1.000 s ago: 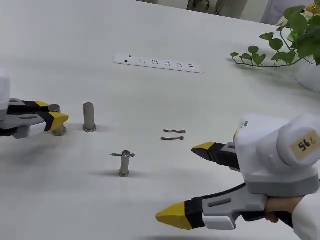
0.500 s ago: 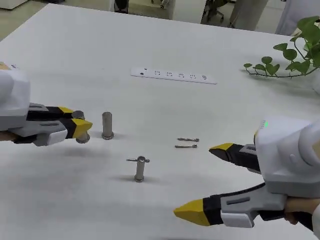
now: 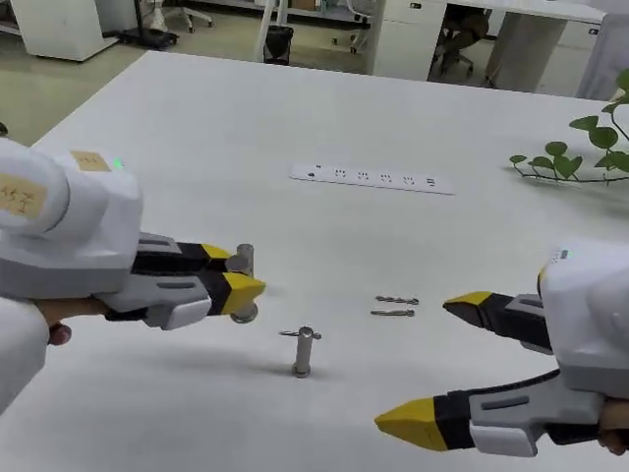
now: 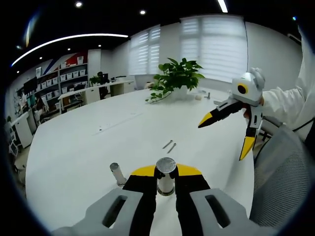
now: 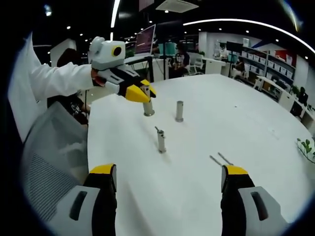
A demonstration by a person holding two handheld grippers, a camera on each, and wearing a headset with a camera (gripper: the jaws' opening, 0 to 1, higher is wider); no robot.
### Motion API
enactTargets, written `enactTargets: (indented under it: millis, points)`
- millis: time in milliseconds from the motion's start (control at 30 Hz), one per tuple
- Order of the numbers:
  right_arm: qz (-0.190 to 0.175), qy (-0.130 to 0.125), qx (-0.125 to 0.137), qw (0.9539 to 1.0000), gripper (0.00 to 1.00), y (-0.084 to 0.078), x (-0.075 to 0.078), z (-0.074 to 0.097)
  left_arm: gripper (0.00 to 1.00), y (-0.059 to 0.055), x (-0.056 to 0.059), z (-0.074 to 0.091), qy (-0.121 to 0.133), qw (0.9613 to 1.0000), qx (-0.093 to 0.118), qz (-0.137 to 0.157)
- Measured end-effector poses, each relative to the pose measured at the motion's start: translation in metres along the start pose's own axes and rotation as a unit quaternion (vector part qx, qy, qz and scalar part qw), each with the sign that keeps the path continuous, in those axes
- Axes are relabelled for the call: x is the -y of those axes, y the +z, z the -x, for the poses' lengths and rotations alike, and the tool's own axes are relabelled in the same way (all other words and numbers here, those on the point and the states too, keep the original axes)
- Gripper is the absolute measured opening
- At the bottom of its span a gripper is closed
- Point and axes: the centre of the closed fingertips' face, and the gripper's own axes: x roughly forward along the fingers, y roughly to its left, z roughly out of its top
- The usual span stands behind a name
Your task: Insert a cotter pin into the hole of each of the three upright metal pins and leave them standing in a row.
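My left gripper (image 3: pixel 242 285) (image 4: pixel 166 173) is shut on a plain upright metal pin (image 3: pixel 244 260) (image 4: pixel 166 176) at the left of the white table. A second plain pin (image 4: pixel 117 173) (image 5: pixel 179 111) stands just beyond it; in the head view the left gripper hides it. A third pin (image 3: pixel 303 351) (image 5: pixel 161 139) stands nearer the middle with a cotter pin (image 3: pixel 291 333) through its top. Two loose cotter pins (image 3: pixel 395 306) (image 5: pixel 219 159) lie side by side on the table. My right gripper (image 3: pixel 428 364) (image 5: pixel 168 169) hovers open and empty to their right.
A white power strip (image 3: pixel 373 178) lies across the far middle of the table (image 3: pixel 197 128). A leafy potted plant (image 3: pixel 580 157) reaches in from the far right. Office desks and chairs stand beyond the table's far edge.
The head camera has tilted up, shifting the whole picture down and right. My left gripper, still shut on its pin, now sits closer to the pin with the cotter and covers the other plain pin.
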Motion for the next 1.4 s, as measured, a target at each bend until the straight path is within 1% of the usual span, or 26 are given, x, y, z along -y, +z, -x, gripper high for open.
enactTargets:
  millis: [33,133,233,300,467,667,733,867,967,1033,1100,1233,1333,1400]
  points:
    - [0.0,0.002,0.001,1.0,0.86,0.0,-0.002,0.0,0.1,0.0,0.006,-0.002,-0.006,1.0,-0.002,-0.005]
    - [-0.002,0.009,0.003,1.0,0.86,0.0,-0.007,0.0,0.1,0.001,0.022,-0.009,-0.021,0.9997,-0.003,-0.008]
    - [0.002,0.01,0.002,0.9999,0.87,-0.001,-0.011,0.003,0.1,0.001,0.034,-0.014,-0.034,0.9994,-0.001,-0.006]
    - [0.001,0.011,0.004,0.9999,0.87,-0.001,-0.011,0.006,0.1,-0.001,0.041,-0.019,-0.043,0.999,-0.006,-0.008]
    - [-0.001,0.008,0.006,0.9999,0.88,-0.002,-0.011,0.011,0.1,-0.004,0.056,-0.028,-0.058,0.9982,-0.008,-0.01]
    - [-0.007,0.01,0.0,0.9999,0.88,-0.009,-0.012,0.013,0.1,-0.015,0.068,-0.039,-0.074,0.9969,-0.021,-0.013]
    - [-0.009,0.014,-0.001,0.9999,0.87,-0.011,-0.014,0.013,0.1,-0.018,0.072,-0.042,-0.079,0.9965,-0.025,-0.015]
    - [-0.018,0.012,-0.002,0.9998,0.88,-0.015,-0.013,0.012,0.1,-0.028,0.075,-0.048,-0.084,0.9959,-0.032,-0.013]
    - [-0.026,0.01,-0.002,0.9996,0.88,-0.018,-0.013,0.012,0.1,-0.034,0.076,-0.051,-0.085,0.9957,-0.037,-0.01]
    - [-0.028,0.012,-0.002,0.9995,0.88,-0.019,-0.014,0.012,0.1,-0.039,0.076,-0.052,-0.086,0.9952,-0.046,-0.011]
    - [-0.029,0.012,-0.005,0.9995,0.87,-0.021,-0.015,0.012,0.1,-0.043,0.076,-0.053,-0.086,0.995,-0.049,-0.011]
    - [-0.033,0.012,-0.008,0.9994,0.87,-0.023,-0.015,0.012,0.1,-0.049,0.077,-0.054,-0.087,0.9947,-0.054,-0.011]
    - [-0.034,0.012,-0.008,0.9993,0.87,-0.023,-0.016,0.012,0.1,-0.051,0.078,-0.055,-0.089,0.9942,-0.056,-0.026]
    - [-0.033,0.012,-0.01,0.9993,0.87,-0.024,-0.017,0.012,0.1,-0.052,0.078,-0.056,-0.09,0.9939,-0.056,-0.031]
